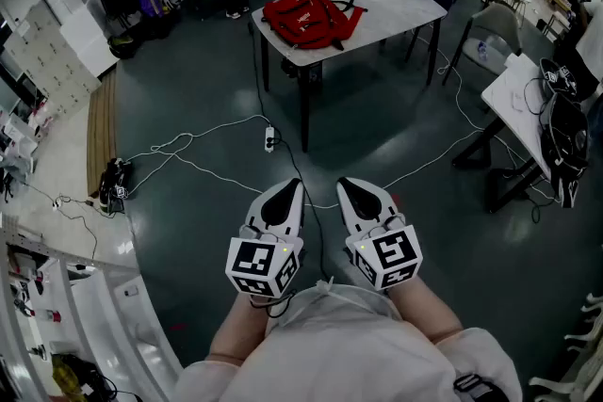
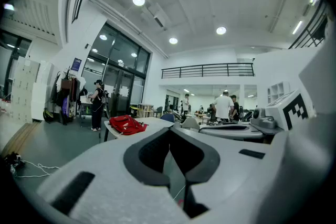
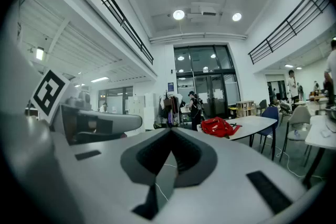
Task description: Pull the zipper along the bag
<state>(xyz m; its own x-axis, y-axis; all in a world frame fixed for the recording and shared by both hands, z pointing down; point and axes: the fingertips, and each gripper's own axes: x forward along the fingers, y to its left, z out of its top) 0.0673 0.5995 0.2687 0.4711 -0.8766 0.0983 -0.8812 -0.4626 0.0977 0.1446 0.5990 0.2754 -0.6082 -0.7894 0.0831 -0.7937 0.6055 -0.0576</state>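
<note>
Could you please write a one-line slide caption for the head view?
Shut and empty, the left gripper and right gripper face the red backpack lying on the table ahead.

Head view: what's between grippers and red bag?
Head view: open floor, white cables, a power strip; left gripper and right gripper hang short of the red bag.

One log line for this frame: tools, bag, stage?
stage: zipper pull not started | left tool: shut, empty | right tool: shut, empty | red bag: on table, well ahead of both tools, untouched
</note>
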